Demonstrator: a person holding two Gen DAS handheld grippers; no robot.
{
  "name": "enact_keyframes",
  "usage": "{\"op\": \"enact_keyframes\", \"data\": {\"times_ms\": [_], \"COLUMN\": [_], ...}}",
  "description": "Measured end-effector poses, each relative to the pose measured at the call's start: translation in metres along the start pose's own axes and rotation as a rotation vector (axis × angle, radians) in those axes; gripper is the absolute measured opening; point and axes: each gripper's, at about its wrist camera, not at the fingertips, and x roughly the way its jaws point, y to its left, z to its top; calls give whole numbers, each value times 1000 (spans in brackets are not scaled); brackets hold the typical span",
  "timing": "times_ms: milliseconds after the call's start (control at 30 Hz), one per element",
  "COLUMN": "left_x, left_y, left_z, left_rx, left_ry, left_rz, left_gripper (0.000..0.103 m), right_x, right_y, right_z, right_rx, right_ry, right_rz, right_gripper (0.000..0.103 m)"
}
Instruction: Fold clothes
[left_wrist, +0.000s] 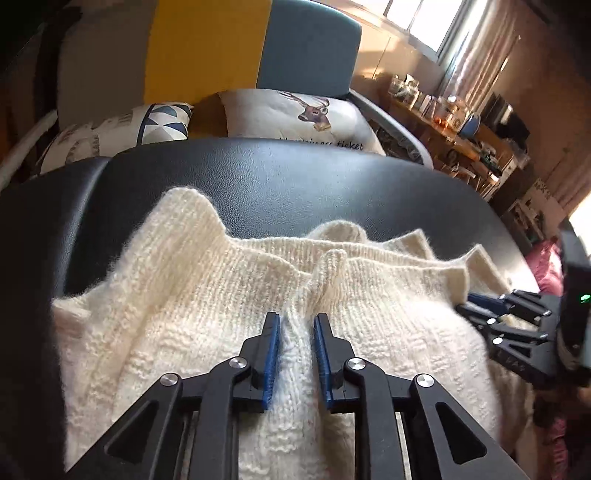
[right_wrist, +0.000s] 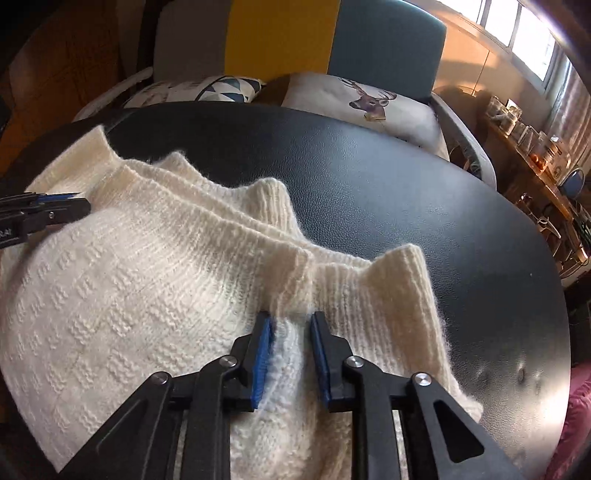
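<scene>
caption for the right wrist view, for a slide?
Right gripper pinches a bunched fold of the cream knit sweater on the black tabletop; left gripper grips its far side.

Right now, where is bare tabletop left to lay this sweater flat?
Bare black tabletop runs from the sweater's ribbed edge to the far rim by the deer cushion, and along the right side. The near-left is crowded: knit bunched under the left gripper and the right gripper.
</scene>
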Motion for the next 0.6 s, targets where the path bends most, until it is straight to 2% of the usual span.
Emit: {"op": "enact_keyframes", "data": {"times_ms": [33, 100, 167, 233, 300, 367, 433, 500, 567, 600], "left_x": [-12, -40, -60, -69, -72, -63, -53, -29, -5, 4], "left_y": [8, 26, 41, 50, 50, 38, 26, 13, 8, 11], "left_z": [3, 10, 16, 20, 21, 20, 20, 20, 21, 22], "left_rx": [-24, -40, -4, 48, 128, 221, 316, 412, 452, 440], "left_ry": [-25, -101, -149, -157, -150, -114, -74, -2, 76, 97], "left_rz": [-8, 47, 112, 143, 134, 104, 80, 125, 142, 158], "left_gripper": [22, 29, 34, 35, 35, 35, 35, 35, 35, 35], "right_x": [0, -2, -9, -23, -30, -33, -25, -13, -6, -2], "right_y": [-2, -5, -5, 3, 14, 30, 51, 71, 80, 84], "right_z": [-2, -2, 0, 3, 7, 11, 10, 9, 8, 7], "right_rx": [10, 21, 33, 20, -13, -55, -103, -146, -137, -128], "right_ry": [-2, -4, -16, -82, -126, -146, -126, -90, -77, -72], "right_rz": [6, 15, 14, -13, 26, 78, 122, 144, 156, 162], "right_gripper": [22, 23, 23, 23, 26, 26, 26, 26, 26, 26]}}
